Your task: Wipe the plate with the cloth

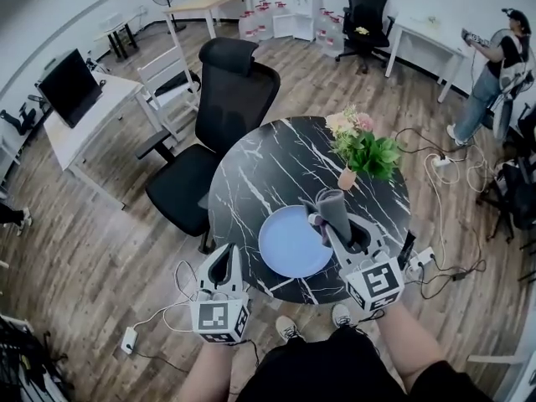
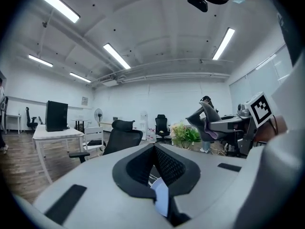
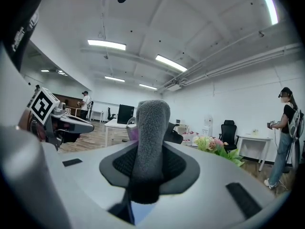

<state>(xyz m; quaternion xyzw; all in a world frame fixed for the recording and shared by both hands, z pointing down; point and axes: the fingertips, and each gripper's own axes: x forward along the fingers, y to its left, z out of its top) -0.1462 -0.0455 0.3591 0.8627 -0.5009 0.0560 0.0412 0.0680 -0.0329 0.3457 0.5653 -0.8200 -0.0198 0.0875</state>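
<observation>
A light blue plate (image 1: 293, 241) lies on the round black marble table (image 1: 268, 166), near its front edge. My right gripper (image 1: 331, 224) is shut on a folded grey cloth (image 1: 335, 210), which stands up out of its jaws over the plate's right rim. In the right gripper view the cloth (image 3: 150, 137) fills the gap between the jaws. My left gripper (image 1: 224, 254) hangs just left of the plate, at the table's front edge. Its jaws are shut with nothing between them (image 2: 155, 149). A sliver of the plate (image 2: 162, 197) shows below them.
A vase of flowers (image 1: 362, 147) stands on the table behind the right gripper. A black office chair (image 1: 226, 99) is pushed against the table's far left side. Cables and a power strip (image 1: 423, 258) lie on the floor at right. A person (image 1: 494, 65) stands at the back right.
</observation>
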